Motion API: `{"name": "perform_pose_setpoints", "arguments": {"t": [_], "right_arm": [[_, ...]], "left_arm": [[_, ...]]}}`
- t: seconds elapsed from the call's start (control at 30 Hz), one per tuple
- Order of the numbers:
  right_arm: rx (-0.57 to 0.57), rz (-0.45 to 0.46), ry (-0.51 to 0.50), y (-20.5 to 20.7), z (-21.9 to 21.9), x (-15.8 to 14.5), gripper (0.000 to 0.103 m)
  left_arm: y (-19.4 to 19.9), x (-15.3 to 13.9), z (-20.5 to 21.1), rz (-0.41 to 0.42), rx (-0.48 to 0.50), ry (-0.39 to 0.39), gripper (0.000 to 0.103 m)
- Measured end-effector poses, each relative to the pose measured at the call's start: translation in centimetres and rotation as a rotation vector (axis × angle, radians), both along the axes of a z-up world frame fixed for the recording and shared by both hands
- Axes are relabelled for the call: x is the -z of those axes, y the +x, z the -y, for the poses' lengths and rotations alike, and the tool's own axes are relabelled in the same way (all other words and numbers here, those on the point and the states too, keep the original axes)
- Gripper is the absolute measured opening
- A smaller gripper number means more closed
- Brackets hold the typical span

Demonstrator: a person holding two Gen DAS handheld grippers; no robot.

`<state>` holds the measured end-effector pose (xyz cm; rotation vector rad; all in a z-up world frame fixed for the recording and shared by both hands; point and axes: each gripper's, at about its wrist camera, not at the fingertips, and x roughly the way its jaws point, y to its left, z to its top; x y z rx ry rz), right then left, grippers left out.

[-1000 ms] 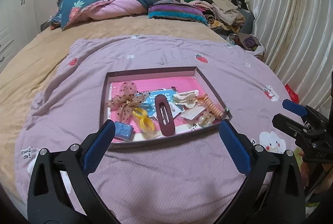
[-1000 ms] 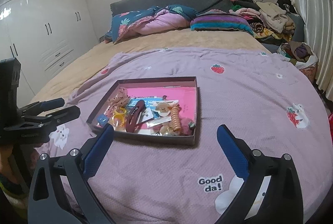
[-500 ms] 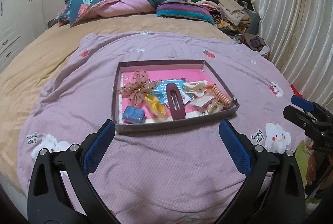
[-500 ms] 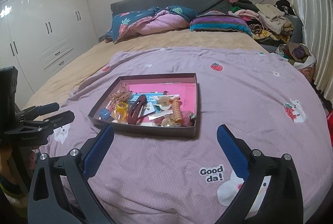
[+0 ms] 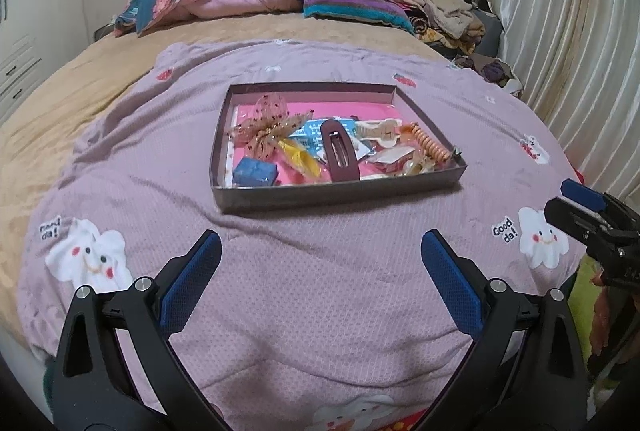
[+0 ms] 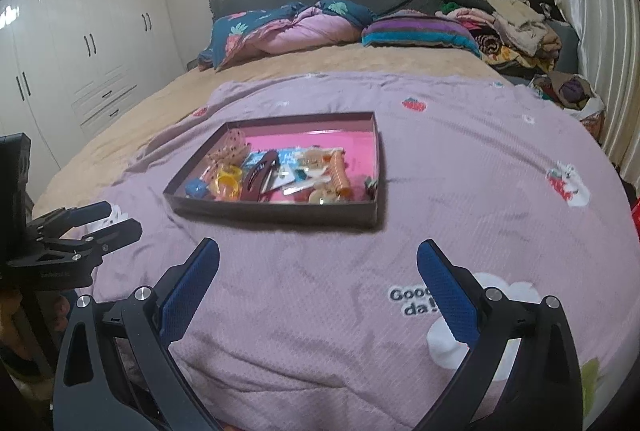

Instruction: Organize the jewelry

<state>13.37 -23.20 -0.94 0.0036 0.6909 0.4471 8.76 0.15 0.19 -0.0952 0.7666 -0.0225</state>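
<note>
Nearest: left tool (image 5: pixel 320 267), right tool (image 6: pixel 318 265), both spread wide, empty, over lilac cartoon-print quilt (image 5: pixel 320 311). Beyond: shallow maroon cardboard tray (image 5: pixel 336 197) holding jumbled hair accessories. Approach low; pinch long maroon oval clip (image 5: pixel 339 151) across its width.

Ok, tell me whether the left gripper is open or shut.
Open: the left gripper has blue fingertips spread wide, nothing between them.

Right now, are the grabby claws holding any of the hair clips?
No, nothing is held. The left gripper and right gripper are both wide open above the purple blanket, and every clip lies in the tray.
</note>
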Motion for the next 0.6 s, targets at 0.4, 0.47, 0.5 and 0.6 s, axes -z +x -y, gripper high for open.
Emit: {"name": "perform_pose_setpoints", "arguments": {"t": [0.4, 0.47, 0.5, 0.6], "right_arm": [[-0.004, -0.022, -0.01, -0.3, -0.5, 1.3, 0.099], [-0.005, -0.024, -0.009, -0.3, -0.6, 1.3, 0.099], [-0.005, -0.026, -0.007, -0.3, -0.5, 1.3, 0.099], [-0.01, -0.031, -0.007, -0.3, -0.5, 1.5, 0.099]], "left_arm": [[0.0, 0.7, 0.6, -0.015, -0.002, 0.004, 0.093], [0.0, 0.7, 0.7, -0.021, -0.002, 0.008, 0.094], [0.0, 0.7, 0.7, -0.022, -0.001, 0.007, 0.093], [-0.1, 0.7, 0.7, -0.022, -0.004, 0.006, 0.093]]}}
